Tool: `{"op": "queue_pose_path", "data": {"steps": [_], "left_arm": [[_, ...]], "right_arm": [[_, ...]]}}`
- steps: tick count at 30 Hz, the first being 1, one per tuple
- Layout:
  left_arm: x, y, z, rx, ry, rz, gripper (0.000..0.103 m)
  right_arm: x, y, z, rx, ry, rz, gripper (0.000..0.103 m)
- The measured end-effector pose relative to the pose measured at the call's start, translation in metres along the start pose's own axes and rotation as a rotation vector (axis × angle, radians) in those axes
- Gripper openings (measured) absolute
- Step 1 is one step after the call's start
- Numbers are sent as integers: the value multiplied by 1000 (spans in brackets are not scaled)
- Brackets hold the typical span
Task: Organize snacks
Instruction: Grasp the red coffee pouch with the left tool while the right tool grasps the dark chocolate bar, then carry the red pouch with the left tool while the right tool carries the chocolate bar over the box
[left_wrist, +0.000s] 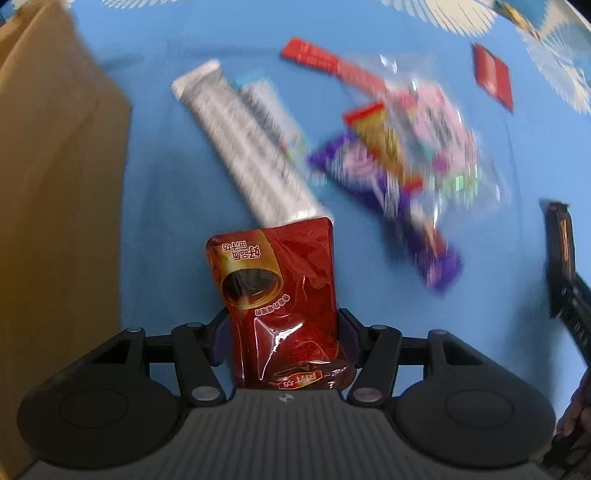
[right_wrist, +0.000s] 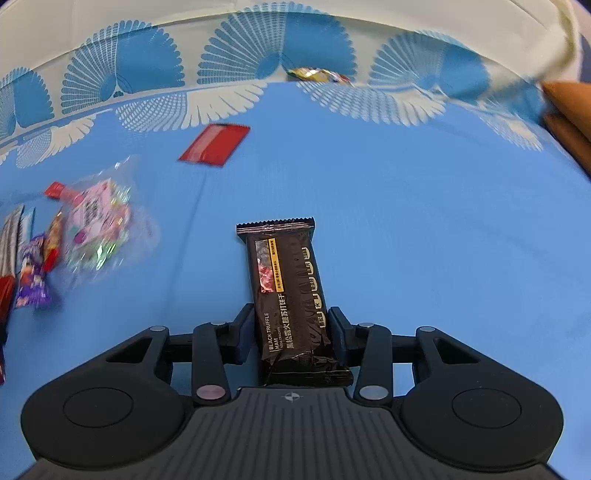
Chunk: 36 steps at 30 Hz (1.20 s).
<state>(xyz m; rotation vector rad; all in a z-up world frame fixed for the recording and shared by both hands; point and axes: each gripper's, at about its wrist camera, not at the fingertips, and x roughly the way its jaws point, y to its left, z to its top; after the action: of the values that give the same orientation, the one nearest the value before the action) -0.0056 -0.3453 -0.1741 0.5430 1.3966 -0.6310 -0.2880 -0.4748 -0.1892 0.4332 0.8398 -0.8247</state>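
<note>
Left gripper (left_wrist: 283, 332): fingers closed on a red pouch (left_wrist: 279, 291), which stands between them and projects forward over the blue tablecloth (left_wrist: 166, 184); its printing reads upside down in this view.
Ahead of the left gripper: a long silver packet (left_wrist: 243, 147) lies just beyond the pouch's far end, a second silver packet (left_wrist: 271, 110) alongside it; both are blurred.
Ahead and to the right: a purple wrapper (left_wrist: 388, 195), an orange-and-red wrapper (left_wrist: 380, 140) and a clear bag of pink sweets (left_wrist: 443, 129) overlap in a heap; a red flat packet (left_wrist: 493, 75) lies further off, apart from the heap.
Left of the left gripper: a brown cardboard box (left_wrist: 55, 184) fills that side.
Right gripper (right_wrist: 291, 330): fingers closed on a dark cracker packet (right_wrist: 291, 291) marked "BLACK TRUFFLE HAM"; its serrated far end points away from the gripper.
Ahead of the right gripper: bare blue cloth, then a white fan-patterned border (right_wrist: 229, 99); a small gold-wrapped sweet (right_wrist: 314, 74) sits at that border.
</note>
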Motion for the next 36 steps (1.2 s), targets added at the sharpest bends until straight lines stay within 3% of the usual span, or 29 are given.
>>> {"op": "queue_pose_path", "data": {"steps": [4, 7, 11, 12, 13, 14, 15, 16, 21, 27, 31, 36], "left_arm": [[-5, 8, -27, 53, -36, -3, 64], [-3, 6, -28, 73, -52, 8, 68], [-4, 6, -27, 75, -60, 9, 72], [6, 5, -29, 77, -63, 12, 73], [12, 2, -32, 80, -64, 15, 72], [12, 1, -33, 83, -66, 16, 69], [9, 0, -40, 88, -71, 14, 64], [3, 1, -48, 95, -77, 9, 62], [-34, -3, -65, 107, -118, -47, 60], [-88, 2, -90, 122, -195, -124, 60], [-129, 17, -116, 130, -253, -159, 60], [-188, 58, -160, 107, -318, -172, 60]], "right_arm": [[-22, 7, -24, 53, 11, -9, 44], [-27, 13, -31, 60, 4, -20, 47], [-19, 10, -24, 84, 20, -49, 86], [-15, 9, -22, 85, 33, -32, 86], [-10, 7, -22, 89, 43, -26, 85], [-10, 8, -22, 81, 34, -38, 75], [-13, 10, -21, 65, 23, -45, 48], [-16, 11, -20, 57, 15, -31, 42], [-42, 19, -24, 74, -12, -40, 42], [-110, 27, -28, 193, -108, -16, 42], [-161, 50, -32, 233, -151, 19, 42], [-221, 97, -39, 179, -199, 89, 42]]}}
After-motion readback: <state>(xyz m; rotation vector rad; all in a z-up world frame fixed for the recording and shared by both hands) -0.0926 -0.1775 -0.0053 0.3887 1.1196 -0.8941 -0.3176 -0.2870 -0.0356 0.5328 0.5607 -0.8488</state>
